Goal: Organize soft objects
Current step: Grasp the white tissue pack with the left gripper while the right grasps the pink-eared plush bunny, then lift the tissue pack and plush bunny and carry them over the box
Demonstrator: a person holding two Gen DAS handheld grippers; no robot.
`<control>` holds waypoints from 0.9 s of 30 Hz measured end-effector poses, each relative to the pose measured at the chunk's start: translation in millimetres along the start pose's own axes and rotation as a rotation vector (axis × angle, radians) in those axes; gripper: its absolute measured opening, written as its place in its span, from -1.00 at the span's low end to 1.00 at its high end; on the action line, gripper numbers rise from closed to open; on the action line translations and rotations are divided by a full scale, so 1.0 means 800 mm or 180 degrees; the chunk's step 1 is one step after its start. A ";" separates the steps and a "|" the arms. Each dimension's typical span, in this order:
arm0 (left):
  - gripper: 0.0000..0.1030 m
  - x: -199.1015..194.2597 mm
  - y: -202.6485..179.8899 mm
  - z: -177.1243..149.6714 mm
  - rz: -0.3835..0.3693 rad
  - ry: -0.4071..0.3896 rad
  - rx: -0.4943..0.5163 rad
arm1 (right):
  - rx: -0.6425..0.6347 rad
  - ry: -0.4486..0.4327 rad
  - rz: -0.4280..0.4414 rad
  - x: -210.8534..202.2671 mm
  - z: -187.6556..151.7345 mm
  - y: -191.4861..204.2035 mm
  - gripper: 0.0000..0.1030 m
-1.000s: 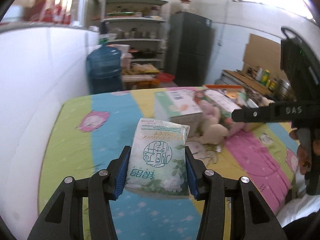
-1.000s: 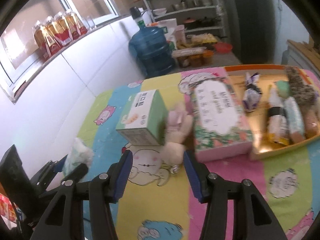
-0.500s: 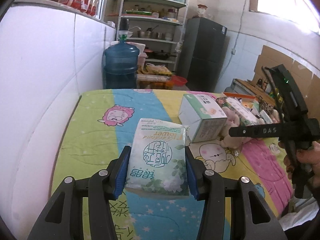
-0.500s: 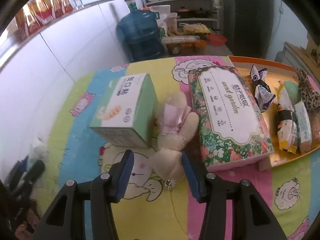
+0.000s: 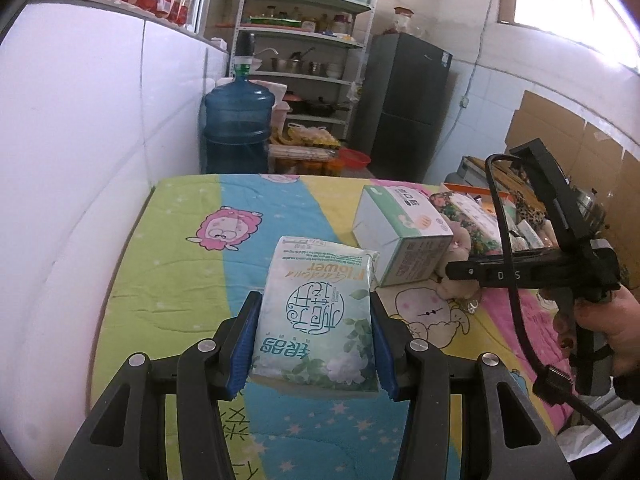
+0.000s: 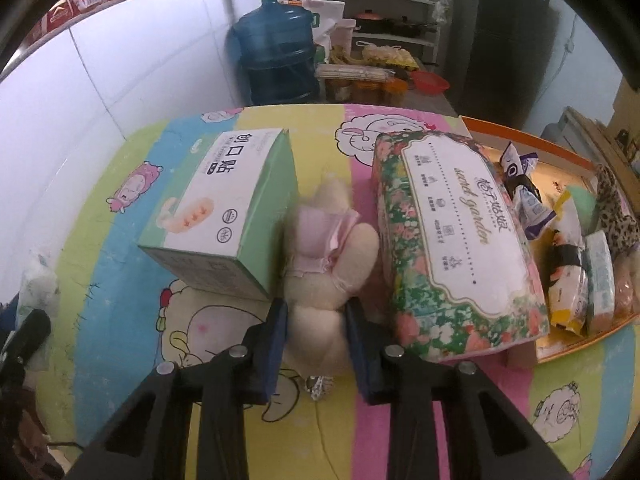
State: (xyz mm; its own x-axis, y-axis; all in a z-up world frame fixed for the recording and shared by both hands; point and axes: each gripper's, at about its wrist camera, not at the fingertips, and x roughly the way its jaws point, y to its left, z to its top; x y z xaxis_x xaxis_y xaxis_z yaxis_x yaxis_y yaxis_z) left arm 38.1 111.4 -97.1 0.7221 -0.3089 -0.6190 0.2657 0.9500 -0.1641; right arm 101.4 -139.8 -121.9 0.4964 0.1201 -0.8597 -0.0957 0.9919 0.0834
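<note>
My left gripper [image 5: 314,344] is shut on a white and green tissue pack [image 5: 318,312] and holds it above the striped cartoon sheet. My right gripper [image 6: 316,320] is closed around the lower end of a cream plush toy with a pink dress [image 6: 324,260], which lies between a green and white box [image 6: 228,208] and a floral tissue box [image 6: 452,236]. In the left wrist view the right gripper [image 5: 460,270] reaches to the plush toy [image 5: 456,280] beside the green box [image 5: 404,232].
An orange-rimmed tray [image 6: 560,152] at the right holds several snack packs and a leopard-print item [image 6: 614,208]. A blue water jug [image 6: 276,52], shelves and a dark fridge [image 5: 404,108] stand beyond the bed. A white wall [image 5: 80,160] runs along the left.
My right gripper has moved forward and its jaws have closed onto the plush toy. My left gripper has swung left and pulled back, still holding the tissue pack.
</note>
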 end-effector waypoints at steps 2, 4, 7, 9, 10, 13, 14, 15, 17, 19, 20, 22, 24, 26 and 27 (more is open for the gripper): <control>0.00 0.001 -0.002 0.000 -0.0006 0.0012 0.0005 | 0.0024 -0.0004 0.0039 -0.001 -0.001 -0.004 -0.43; 0.00 0.004 -0.002 0.001 -0.0014 0.0021 0.0005 | 0.0042 -0.0016 0.0062 -0.003 -0.002 -0.008 -0.44; 0.00 0.005 -0.006 0.002 -0.0019 0.0022 0.0017 | 0.0045 -0.0078 0.0117 -0.014 -0.008 -0.012 -0.45; 0.00 0.005 -0.008 0.003 -0.0028 0.0016 0.0032 | 0.0031 -0.0119 0.0155 -0.021 -0.010 -0.012 -0.45; 0.00 0.004 -0.010 0.003 -0.0029 0.0014 0.0039 | 0.0020 -0.0152 0.0166 -0.028 -0.010 -0.012 -0.45; 0.00 0.004 -0.015 0.006 -0.0020 0.0013 0.0064 | -0.0018 -0.0261 0.0218 -0.047 -0.009 -0.012 -0.45; 0.00 0.004 -0.018 0.007 -0.0017 0.0012 0.0085 | -0.0032 -0.0291 0.0230 -0.052 -0.009 -0.011 -0.45; 0.00 0.003 -0.021 0.008 -0.0013 0.0009 0.0106 | -0.0041 -0.0313 0.0245 -0.056 -0.009 -0.011 -0.45; 0.00 0.000 -0.027 0.011 -0.0001 -0.0019 0.0149 | -0.0043 -0.0354 0.0290 -0.066 -0.008 -0.012 -0.46; 0.00 -0.004 -0.031 0.015 0.0004 -0.0054 0.0157 | -0.0035 -0.0389 0.0326 -0.073 -0.006 -0.013 -0.46; 0.00 -0.006 -0.033 0.016 0.0008 -0.0077 0.0158 | -0.0037 -0.0413 0.0344 -0.079 -0.005 -0.014 -0.46; 0.00 -0.010 -0.036 0.021 0.0010 -0.0107 0.0146 | -0.0058 -0.0457 0.0359 -0.091 -0.006 -0.014 -0.46; 0.00 -0.015 -0.040 0.025 0.0014 -0.0138 0.0137 | -0.0069 -0.0510 0.0383 -0.103 -0.005 -0.016 -0.46; 0.00 -0.020 -0.046 0.028 0.0012 -0.0167 0.0143 | -0.0062 -0.0557 0.0405 -0.111 -0.003 -0.016 -0.46; 0.00 -0.023 -0.048 0.029 0.0010 -0.0181 0.0151 | -0.0057 -0.0584 0.0414 -0.116 -0.002 -0.017 -0.46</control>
State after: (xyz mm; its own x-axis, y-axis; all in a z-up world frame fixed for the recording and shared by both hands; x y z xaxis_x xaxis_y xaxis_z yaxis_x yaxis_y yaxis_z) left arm 29.8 79.2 -61.6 0.7576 -0.3093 -0.5747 0.2924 0.9481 -0.1249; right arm 55.0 -164.6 -44.3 0.6274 0.2540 -0.7361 -0.1836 0.9669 0.1772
